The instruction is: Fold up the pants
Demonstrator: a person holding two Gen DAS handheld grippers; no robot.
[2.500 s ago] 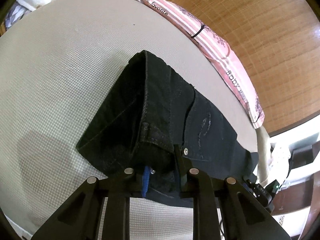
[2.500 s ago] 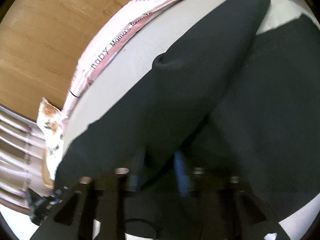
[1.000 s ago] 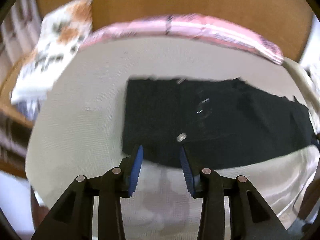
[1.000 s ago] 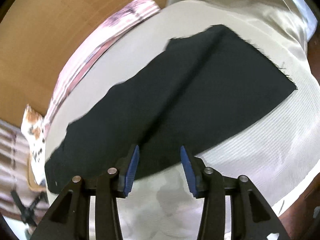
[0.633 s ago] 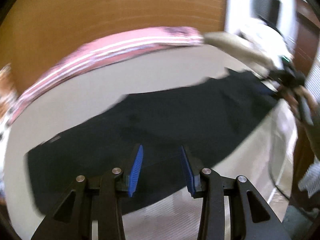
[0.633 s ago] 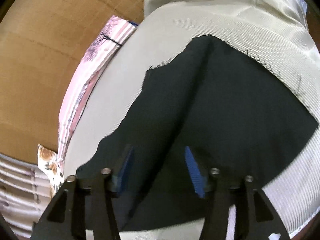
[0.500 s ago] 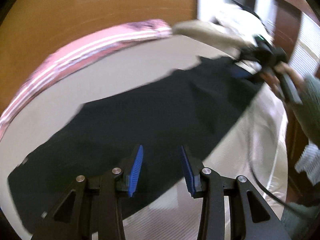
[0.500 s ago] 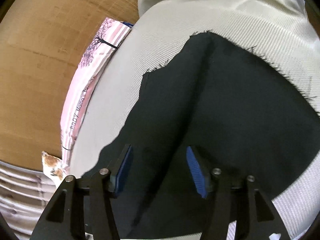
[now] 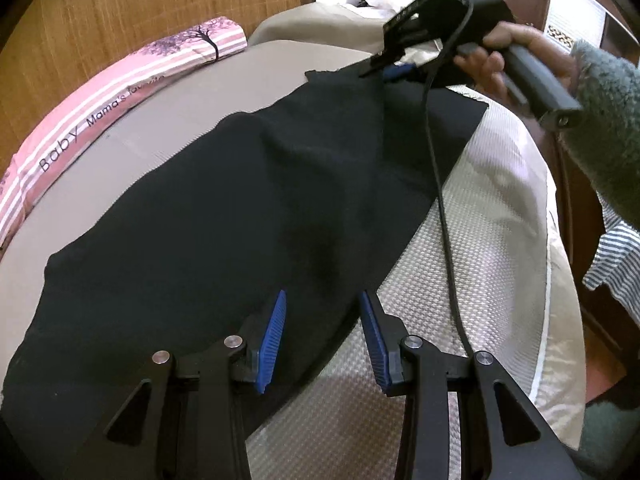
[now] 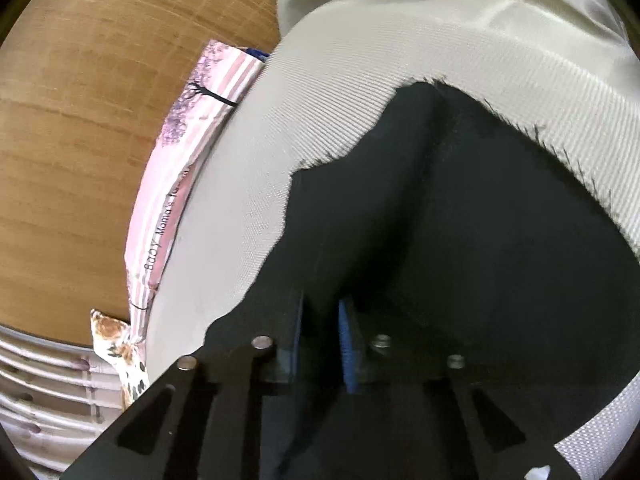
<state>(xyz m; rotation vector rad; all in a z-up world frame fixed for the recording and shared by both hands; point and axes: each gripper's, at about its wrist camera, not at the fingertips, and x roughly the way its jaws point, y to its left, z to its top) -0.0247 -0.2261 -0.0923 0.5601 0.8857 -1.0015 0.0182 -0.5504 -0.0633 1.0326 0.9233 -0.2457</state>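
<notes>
Left wrist view: we see the bed (image 9: 480,280), covered with a beige textured sheet, and on it the black pants (image 9: 224,216) lie stretched flat, from lower left up to the far right. Behind the bed stands a wooden wall (image 9: 120,20), and along its foot lies a pink striped pillow (image 9: 100,108) with the words "Baby Mama's". Our left gripper (image 9: 322,334) is wide apart and holds nothing; it is just above the near edge of the pants. At the far end our right hand (image 9: 516,60) holds the right gripper (image 9: 384,68) at the leg end. In the right wrist view this gripper (image 10: 322,336) has its blue pads (image 10: 344,340) narrow, pinching a raised ridge of the pants (image 10: 460,240).
</notes>
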